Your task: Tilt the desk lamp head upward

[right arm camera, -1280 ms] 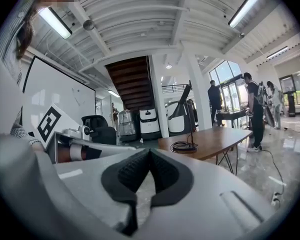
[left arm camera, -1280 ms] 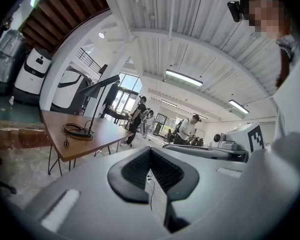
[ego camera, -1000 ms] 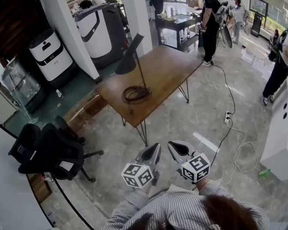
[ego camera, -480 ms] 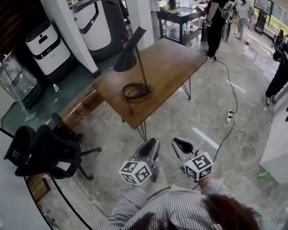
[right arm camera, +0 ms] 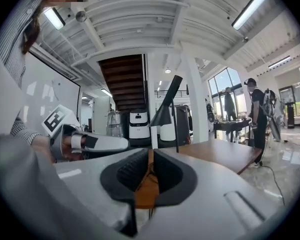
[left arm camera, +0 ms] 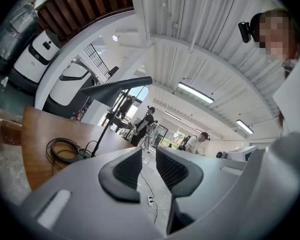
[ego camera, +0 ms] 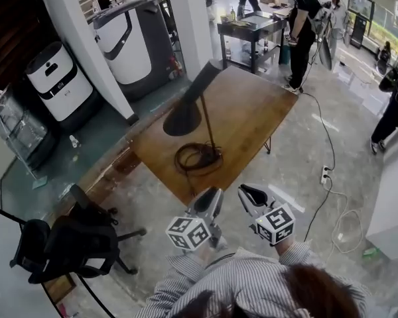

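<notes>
One lamp (ego camera: pixel 194 101) stands on the tabletop (ego camera: pixel 259 105) toward the near edge, with its cord (ego camera: pixel 194 159) coiled around the base (ego camera: pixel 214 155). Its head (ego camera: pixel 182 118), a dark cone, juts out to the left of the thin stem (ego camera: pixel 210 130) with its mouth sloping down.

Expect the head to be light, stiff and smooth, probably thin metal, so a pinch on the cone's flank is likely to slide. Take it at the rim or close to the joint at the top of the stem. The joint probably turns with some friction. With a stem this slender and a base this small, the whole lamp may rock or skid on the wood before the head gives, so steady the stem low down with one claw. The loose cord could drag along too.

Your left claw (ego camera: pixel 209 194) is short of the tabletop and well apart from the lamp. Its jaws have just been opening and stand parted with nothing between them. Your right claw (ego camera: pixel 247 192), just beside it, has its tips drawn together to a sliver and grips nothing.
</notes>
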Demonstrator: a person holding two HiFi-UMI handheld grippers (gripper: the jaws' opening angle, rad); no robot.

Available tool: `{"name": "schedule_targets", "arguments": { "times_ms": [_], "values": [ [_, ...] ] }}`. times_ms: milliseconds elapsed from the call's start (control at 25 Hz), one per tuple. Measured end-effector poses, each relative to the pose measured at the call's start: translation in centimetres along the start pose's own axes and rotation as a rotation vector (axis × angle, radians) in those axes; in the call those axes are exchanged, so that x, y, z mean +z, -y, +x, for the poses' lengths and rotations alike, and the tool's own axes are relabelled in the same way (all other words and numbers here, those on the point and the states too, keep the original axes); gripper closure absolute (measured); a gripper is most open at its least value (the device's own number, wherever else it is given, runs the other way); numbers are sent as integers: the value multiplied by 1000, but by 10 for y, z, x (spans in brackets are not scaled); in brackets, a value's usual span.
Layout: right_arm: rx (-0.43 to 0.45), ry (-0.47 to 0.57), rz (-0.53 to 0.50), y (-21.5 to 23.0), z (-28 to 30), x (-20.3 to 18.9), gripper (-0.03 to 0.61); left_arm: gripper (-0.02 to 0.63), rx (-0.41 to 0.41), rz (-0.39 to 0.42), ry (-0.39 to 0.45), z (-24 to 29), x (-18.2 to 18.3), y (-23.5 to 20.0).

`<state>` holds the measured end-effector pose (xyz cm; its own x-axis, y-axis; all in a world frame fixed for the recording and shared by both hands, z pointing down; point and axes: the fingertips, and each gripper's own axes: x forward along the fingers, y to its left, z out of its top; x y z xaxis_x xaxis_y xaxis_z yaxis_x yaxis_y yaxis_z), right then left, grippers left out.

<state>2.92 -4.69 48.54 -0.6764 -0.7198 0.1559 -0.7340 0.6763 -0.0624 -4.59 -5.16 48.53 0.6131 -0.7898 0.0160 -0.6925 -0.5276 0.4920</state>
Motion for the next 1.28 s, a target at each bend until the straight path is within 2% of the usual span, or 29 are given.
{"name": "schedule_targets", "arguments": {
  "times_ms": [320,640,1080,1280],
  "values": [
    [-8,2,-28,37,88,24,557,533,-10,-14,-25,50,36,-69],
    [10,-9,-55,63,128,35,555,518,5,-22,-24,83,54,-98],
    [67,-69,-90,96,182,24,514,498,50,-103,51,120,78,-136],
    [82,-120,-104,106,214,5,512,448,65,-152,144,130,92,-149]
  ]
}}
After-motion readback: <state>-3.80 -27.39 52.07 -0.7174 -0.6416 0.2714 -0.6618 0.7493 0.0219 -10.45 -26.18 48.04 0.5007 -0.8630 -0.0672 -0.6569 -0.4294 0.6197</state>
